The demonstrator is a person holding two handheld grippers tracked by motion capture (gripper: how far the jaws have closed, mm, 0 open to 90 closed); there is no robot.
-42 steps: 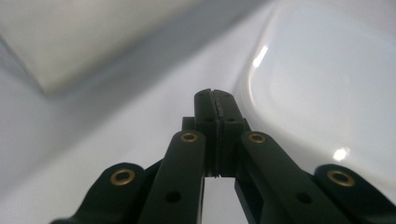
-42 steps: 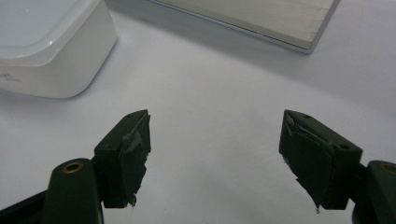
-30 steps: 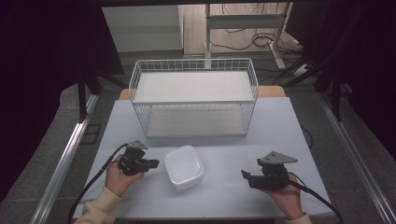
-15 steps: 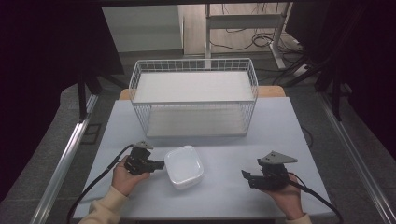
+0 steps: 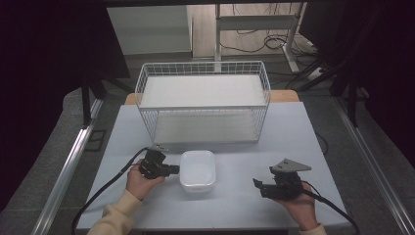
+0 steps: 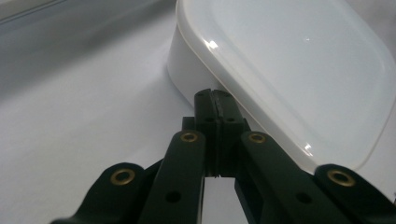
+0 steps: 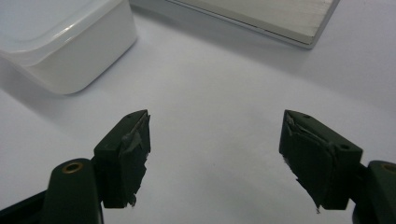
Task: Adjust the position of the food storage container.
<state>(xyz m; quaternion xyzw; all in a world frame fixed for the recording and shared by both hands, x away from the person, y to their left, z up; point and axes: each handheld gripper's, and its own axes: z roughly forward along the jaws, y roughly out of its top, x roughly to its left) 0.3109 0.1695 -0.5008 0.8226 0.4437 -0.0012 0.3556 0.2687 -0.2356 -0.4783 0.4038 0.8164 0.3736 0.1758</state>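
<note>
Work in hand: moving the white lidded container (image 5: 197, 170), which sits on the white table (image 5: 293, 132) near its front edge, in front of the wire basket (image 5: 203, 105).
Left gripper (image 5: 171, 170): jaws pressed together, nothing between them; tips at the container's left wall, just under the lid rim. In the left gripper view the closed tips (image 6: 215, 100) look to be touching the wall.
Right gripper (image 5: 258, 185): jaws wide apart, empty, well apart from the container.
Done so far: judged early; container not lifted or gripped, basket empty.
Left to do: probably nudge or grasp the container, then carry it toward the basket.
Hard to make out: true contact of tips with wall; the container's contents, lid opaque.
</note>
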